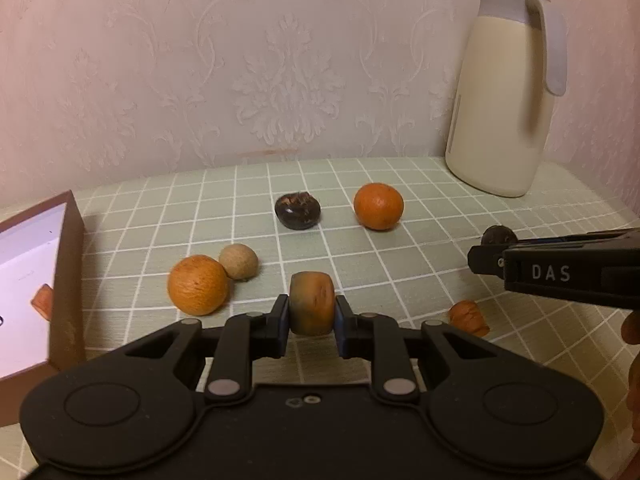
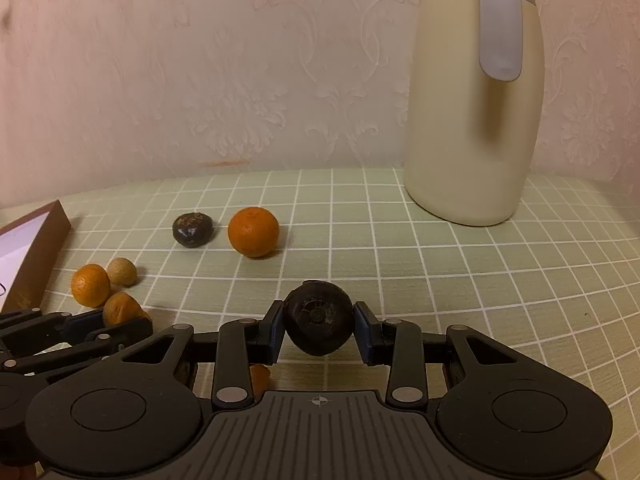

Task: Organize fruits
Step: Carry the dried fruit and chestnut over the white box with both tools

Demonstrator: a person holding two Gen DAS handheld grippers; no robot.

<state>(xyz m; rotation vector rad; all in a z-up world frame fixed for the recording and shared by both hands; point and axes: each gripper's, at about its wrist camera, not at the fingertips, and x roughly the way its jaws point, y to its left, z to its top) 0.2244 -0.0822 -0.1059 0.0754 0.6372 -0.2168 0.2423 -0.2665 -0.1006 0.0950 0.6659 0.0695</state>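
While both hands held their tools over the green checked tablecloth [image 1: 400,280], each already had a fruit; the left gripper [image 1: 311,314] was clamped on a small brownish-orange fruit [image 1: 311,308], squeezed across its flat sides, and the right gripper [image 2: 319,330] was closed on a dark wrinkled fruit [image 2: 319,320], pinched at its widest part. Both looked light and dried, probably stiff-skinned rather than juicy, so a modest squeeze seemed enough; the dark one was round and could have rolled out if held off-centre. Loose on the cloth lay a near orange [image 1: 198,285] touching a pale tan ball [image 1: 239,267], a dark chestnut-like piece [image 1: 298,211] beside a far orange [image 1: 378,206], and an orange scrap [image 1: 469,317]; the oranges looked smooth and heavier, best taken across the middle. A brown box [image 1: 68,280] at the left edge, with one orange piece [image 1: 42,304] inside, seemed the likely destination; a cream jug [image 1: 504,92] stood well apart at the back.
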